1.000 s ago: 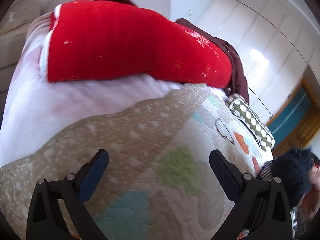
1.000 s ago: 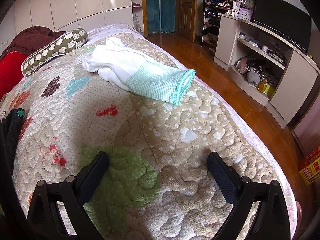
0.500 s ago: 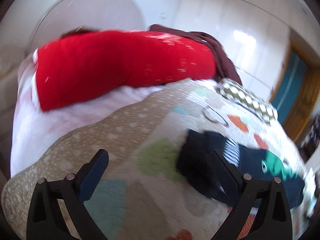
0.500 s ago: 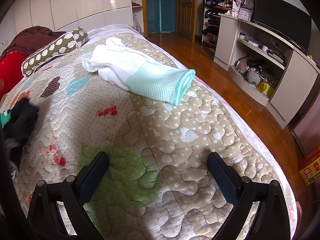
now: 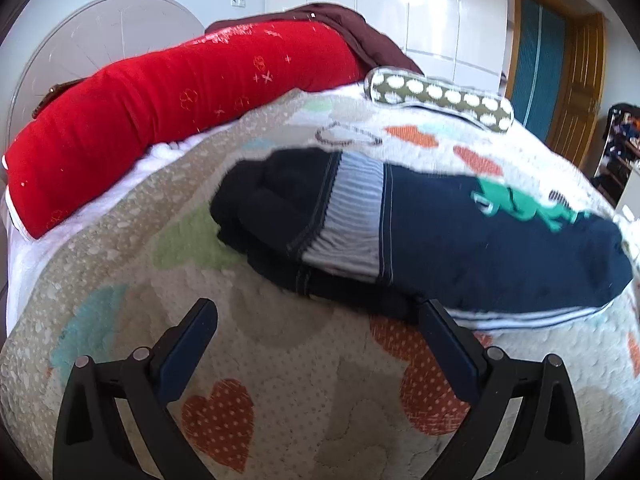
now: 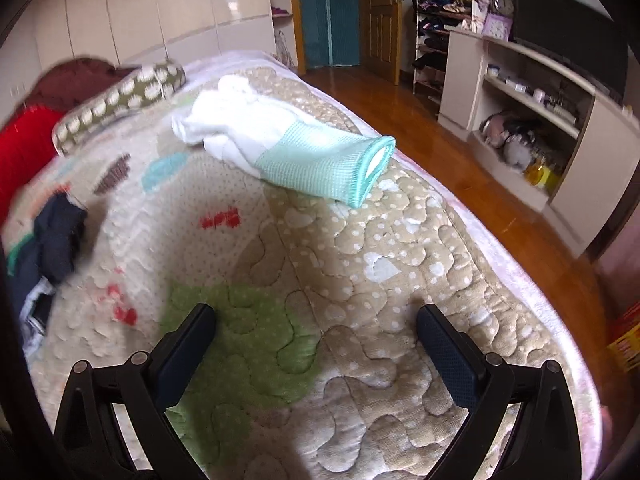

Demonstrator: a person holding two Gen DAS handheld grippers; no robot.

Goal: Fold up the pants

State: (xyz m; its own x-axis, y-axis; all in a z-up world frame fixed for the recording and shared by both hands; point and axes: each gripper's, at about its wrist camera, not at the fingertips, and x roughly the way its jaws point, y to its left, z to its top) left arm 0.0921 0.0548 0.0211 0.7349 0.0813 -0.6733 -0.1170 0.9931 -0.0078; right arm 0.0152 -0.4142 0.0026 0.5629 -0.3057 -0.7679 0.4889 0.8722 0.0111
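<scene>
Dark navy pants (image 5: 460,236) with a striped grey band and a green print lie crumpled on the quilted bed (image 5: 280,380), just ahead of my left gripper (image 5: 318,334), which is open and empty above the quilt. The same pants show at the left edge of the right wrist view (image 6: 52,240). My right gripper (image 6: 316,334) is open and empty over the quilt (image 6: 360,280). A white garment with a mint-green knit end (image 6: 288,140) lies farther up the bed.
A long red bolster (image 5: 168,108) and a brown garment (image 5: 352,28) lie at the head of the bed. A dotted green pillow (image 5: 440,98) lies beside them. The bed's right edge drops to a wooden floor (image 6: 480,184); shelves and a TV (image 6: 568,48) stand beyond.
The left gripper view has swung right, bringing the dark pants fully into view on the quilt. The pants have appeared at the left of the right wrist view. Both grippers stay open.
</scene>
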